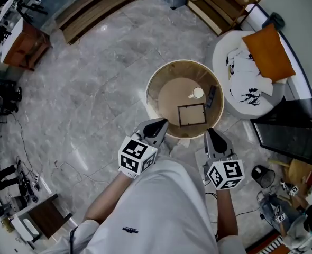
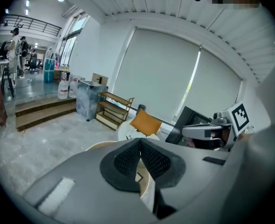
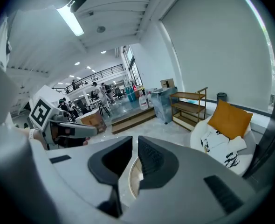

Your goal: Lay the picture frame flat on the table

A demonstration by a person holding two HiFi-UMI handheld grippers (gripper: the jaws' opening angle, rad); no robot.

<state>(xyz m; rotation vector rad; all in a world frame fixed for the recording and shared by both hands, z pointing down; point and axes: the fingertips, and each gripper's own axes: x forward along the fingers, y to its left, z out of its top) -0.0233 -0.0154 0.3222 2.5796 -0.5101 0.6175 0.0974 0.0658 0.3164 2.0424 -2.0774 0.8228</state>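
The picture frame, dark-edged with a brown inside, lies flat on the round wooden table, near its front rim. Both grippers hover just off that near rim, held low in front of the person's white shirt. My left gripper points at the table's front left, its pads pressed together with nothing between them. The right gripper is at the front right, its jaws nearly touching and empty. In the right gripper view only a sliver of the table rim shows between the jaws.
A white cup and a dark remote sit on the table behind the frame. A white armchair with an orange cushion stands at the right, a black screen beside it. Wooden shelves stand beyond.
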